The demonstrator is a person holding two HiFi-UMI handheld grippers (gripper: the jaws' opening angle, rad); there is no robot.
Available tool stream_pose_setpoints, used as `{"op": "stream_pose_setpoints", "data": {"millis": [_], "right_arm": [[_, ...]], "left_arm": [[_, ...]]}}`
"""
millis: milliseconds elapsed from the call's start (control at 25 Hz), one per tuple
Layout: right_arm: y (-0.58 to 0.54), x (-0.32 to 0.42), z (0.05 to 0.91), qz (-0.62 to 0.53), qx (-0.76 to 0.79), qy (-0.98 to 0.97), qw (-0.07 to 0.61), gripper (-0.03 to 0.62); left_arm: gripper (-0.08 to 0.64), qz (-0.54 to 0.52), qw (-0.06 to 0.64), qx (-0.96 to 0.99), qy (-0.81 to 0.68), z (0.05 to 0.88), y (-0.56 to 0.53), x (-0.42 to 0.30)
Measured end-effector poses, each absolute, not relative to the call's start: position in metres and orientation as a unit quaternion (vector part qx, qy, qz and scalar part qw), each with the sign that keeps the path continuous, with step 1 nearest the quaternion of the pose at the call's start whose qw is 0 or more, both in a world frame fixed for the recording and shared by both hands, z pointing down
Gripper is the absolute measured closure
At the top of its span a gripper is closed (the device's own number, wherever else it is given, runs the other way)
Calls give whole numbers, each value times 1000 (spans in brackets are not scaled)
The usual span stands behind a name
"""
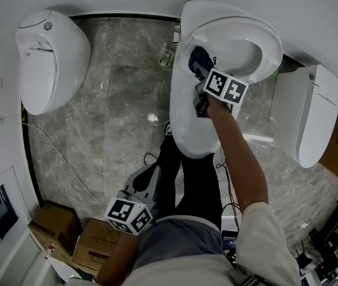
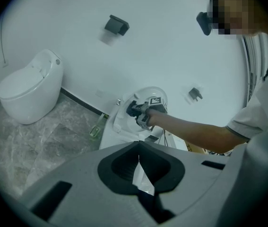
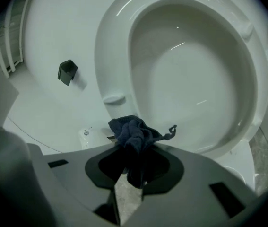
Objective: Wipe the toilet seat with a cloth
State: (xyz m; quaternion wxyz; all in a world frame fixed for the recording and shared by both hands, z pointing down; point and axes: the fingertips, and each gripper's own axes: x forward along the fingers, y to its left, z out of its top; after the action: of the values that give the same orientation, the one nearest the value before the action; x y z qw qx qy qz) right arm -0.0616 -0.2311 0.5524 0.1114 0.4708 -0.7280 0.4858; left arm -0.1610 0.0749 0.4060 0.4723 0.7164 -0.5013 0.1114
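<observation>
Three glossy white fixtures on a grey veined marble floor (image 1: 115, 100). Far left, smooth egg-shaped toilet (image 1: 52, 58), lid down. Low and left of centre, left hand-held gripper (image 2: 138, 150), matte grey jaws pressed together on nothing. Right of centre, oval toilet seat (image 1: 271, 43), slick and rounded. At its left rim, right hand-held gripper (image 3: 134, 148) clamped on crumpled dark blue cloth (image 3: 131, 131), nubby in texture, one loose thread curling out. Far right, boxier closed toilet (image 1: 312, 112).

Second toilet (image 1: 49, 61) stands left of toilet seat (image 1: 272, 44).
</observation>
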Motion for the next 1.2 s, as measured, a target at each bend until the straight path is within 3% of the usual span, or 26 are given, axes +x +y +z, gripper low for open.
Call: {"op": "stream_pose_setpoints", "data": {"millis": [520,1200], "right_arm": [[-218,-64,596,503,464,-715,141,515],[-202,-59,646,526,469,-690,166,515]], "left_arm": [[551,98,520,669,-522,435,96,-172],[552,114,534,676,-495,451,96,-162]]}}
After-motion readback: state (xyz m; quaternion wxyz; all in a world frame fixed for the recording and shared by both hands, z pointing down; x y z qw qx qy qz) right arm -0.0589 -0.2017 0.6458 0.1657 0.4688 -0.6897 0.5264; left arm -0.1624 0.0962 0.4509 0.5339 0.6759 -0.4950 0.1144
